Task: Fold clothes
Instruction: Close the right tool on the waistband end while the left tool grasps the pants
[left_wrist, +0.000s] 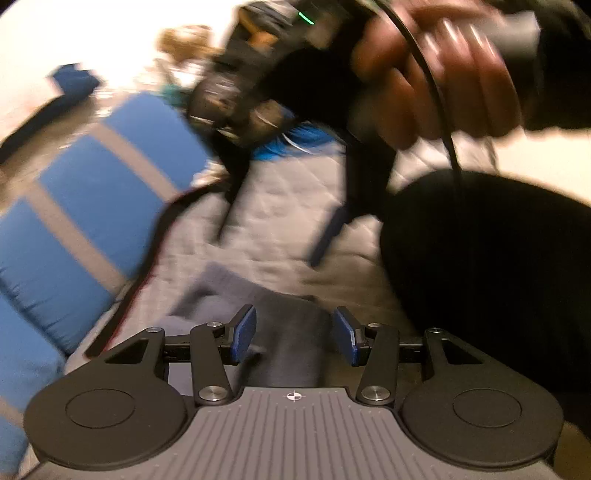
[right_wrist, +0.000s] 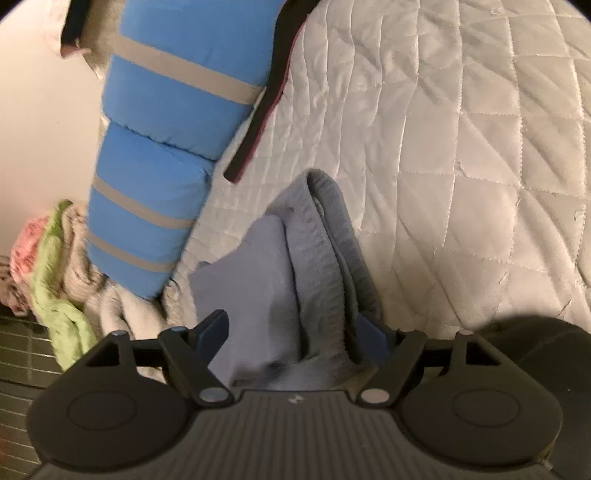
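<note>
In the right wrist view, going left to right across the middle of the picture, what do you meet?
Crumpled green and pink cloth → blue padded cushion with grey stripes → grey-blue ribbed garment, lying between the right gripper's open fingers → white quilted bedspread.

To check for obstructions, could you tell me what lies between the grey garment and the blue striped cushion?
In the right wrist view, only bare white quilt lies between the grey garment and the blue striped cushion.
</note>
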